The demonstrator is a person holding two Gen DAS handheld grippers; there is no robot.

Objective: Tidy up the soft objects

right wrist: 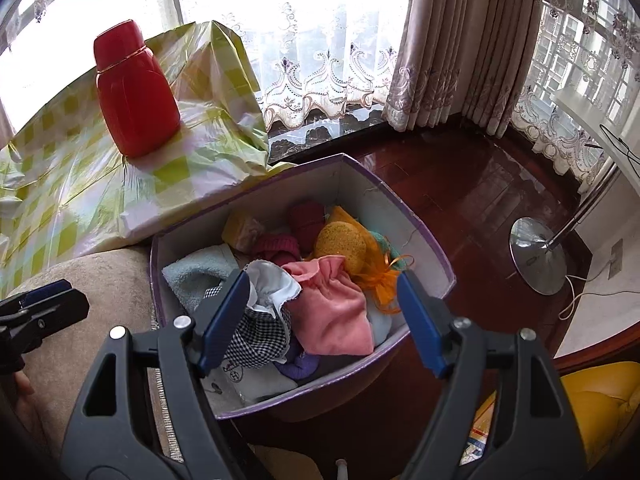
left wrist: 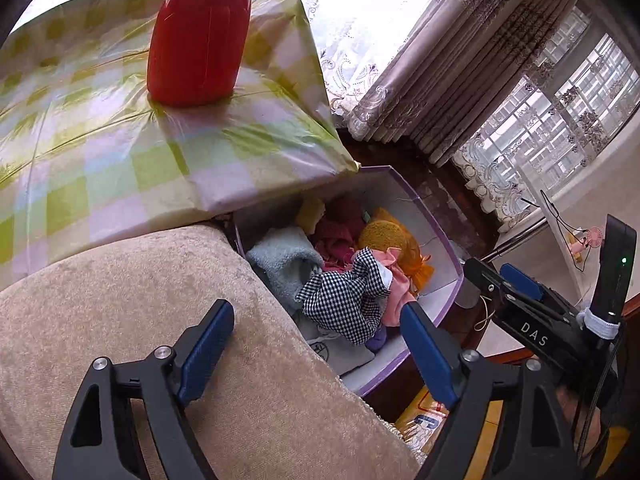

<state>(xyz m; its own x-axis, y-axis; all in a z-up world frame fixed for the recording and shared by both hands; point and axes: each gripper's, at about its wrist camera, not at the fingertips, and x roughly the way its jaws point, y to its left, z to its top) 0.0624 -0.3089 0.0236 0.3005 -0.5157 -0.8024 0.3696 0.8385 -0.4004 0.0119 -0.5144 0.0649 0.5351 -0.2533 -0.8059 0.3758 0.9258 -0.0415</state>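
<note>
We are looking down over a purple-edged cardboard box with a pale grey lining (right wrist: 416,236), and it is packed with soft things. Our right gripper (right wrist: 324,320) hangs above the near half of the box, tilted downward, its blue-padded fingers (right wrist: 226,316) spread wide with nothing between them. Directly below that gap lies a pink fleece cloth (right wrist: 340,312), bunched up, and just to its left a black-and-white checked fabric pouch with a white lining (right wrist: 260,332) sits partly behind the left finger. Further back in the box we can see a pale blue fluffy towel (right wrist: 192,280) against the left wall, a dark red knitted piece (right wrist: 280,246), and a round mustard-yellow sponge in an orange mesh bag (right wrist: 344,246). Over on the other side, our left gripper (left wrist: 316,356) is held low above a beige velvety sofa arm (left wrist: 140,300), angled toward the box, its jaws also wide apart and empty; the checked pouch shows just beyond its right finger. In the left wrist view the right gripper shows up as a black tool marked DAS at the far right. Beside the box stands a table under a glossy green-and-lilac checked tablecloth (right wrist: 80,184), and on it a red plastic flask (right wrist: 136,92) stands upright. The box rests on a dark polished wooden floor (right wrist: 472,192).
</note>
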